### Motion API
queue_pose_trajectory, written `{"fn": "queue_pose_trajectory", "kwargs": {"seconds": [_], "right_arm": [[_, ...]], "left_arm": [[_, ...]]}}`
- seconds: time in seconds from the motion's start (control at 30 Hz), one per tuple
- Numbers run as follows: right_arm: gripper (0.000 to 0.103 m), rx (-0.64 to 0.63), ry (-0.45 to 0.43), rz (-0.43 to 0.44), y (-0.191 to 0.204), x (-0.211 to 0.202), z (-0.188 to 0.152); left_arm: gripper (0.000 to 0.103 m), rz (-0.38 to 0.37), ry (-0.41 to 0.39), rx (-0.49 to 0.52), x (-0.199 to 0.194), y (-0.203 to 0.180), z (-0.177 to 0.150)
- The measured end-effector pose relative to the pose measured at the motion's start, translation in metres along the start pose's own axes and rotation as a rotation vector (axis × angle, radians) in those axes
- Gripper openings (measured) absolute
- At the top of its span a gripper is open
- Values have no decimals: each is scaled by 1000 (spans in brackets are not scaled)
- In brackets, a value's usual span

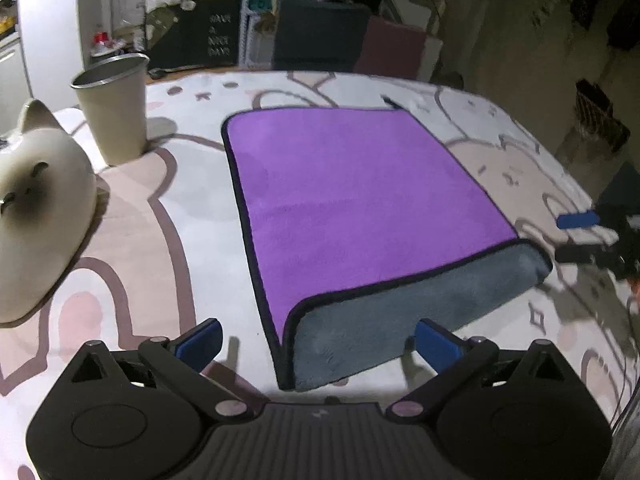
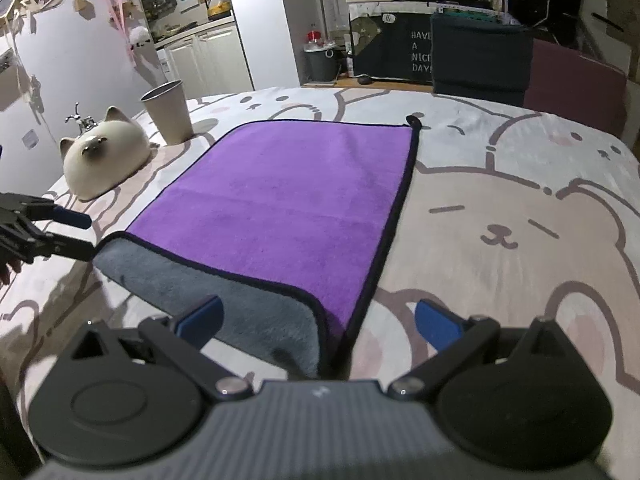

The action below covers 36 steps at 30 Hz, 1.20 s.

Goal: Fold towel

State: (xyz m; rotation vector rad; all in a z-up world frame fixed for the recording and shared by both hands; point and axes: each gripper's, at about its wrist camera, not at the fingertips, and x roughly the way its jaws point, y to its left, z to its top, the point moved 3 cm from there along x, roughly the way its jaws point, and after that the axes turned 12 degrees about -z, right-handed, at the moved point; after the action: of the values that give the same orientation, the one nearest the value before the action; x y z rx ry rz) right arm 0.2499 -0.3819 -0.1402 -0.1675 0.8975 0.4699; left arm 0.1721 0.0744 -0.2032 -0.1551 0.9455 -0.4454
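A purple towel with a black hem and grey underside lies on the bear-print cloth, also in the right wrist view. Its near edge is folded over, showing a grey band. My left gripper is open and empty, just short of the towel's near left corner; it also shows in the right wrist view. My right gripper is open and empty, over the near right corner; it shows at the right edge of the left wrist view.
A beige cup and a cream cat-shaped figure stand left of the towel. The bear-print cloth stretches to the right. Dark cushions and shelves lie beyond the far edge.
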Motion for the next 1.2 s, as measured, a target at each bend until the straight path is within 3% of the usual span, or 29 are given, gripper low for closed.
{"fn": "queue_pose_trajectory", "kwargs": {"seconds": [0.03, 0.1, 0.23, 0.67, 0.73, 0.8, 1.0, 1.2], "right_arm": [[90, 1, 16, 5, -1, 3, 2], [66, 1, 42, 10, -3, 8, 3], [49, -17, 90, 8, -3, 21, 1], [33, -65, 119, 38, 12, 26, 0], [32, -64, 118, 38, 11, 26, 0], [31, -75, 116, 34, 12, 25, -1], [29, -96, 135, 33, 14, 24, -3], [18, -66, 167, 18, 13, 25, -2]], "left_arm": [[92, -7, 20, 0, 2, 2, -1], [86, -19, 52, -10, 5, 6, -3], [73, -46, 70, -28, 6, 10, -5], [42, -31, 79, -67, 10, 17, 1], [30, -31, 80, -67, 11, 17, 3], [25, -33, 85, -64, 11, 16, 3], [22, -29, 98, -56, 12, 16, 0], [9, 0, 117, -17, 13, 12, -2]]}}
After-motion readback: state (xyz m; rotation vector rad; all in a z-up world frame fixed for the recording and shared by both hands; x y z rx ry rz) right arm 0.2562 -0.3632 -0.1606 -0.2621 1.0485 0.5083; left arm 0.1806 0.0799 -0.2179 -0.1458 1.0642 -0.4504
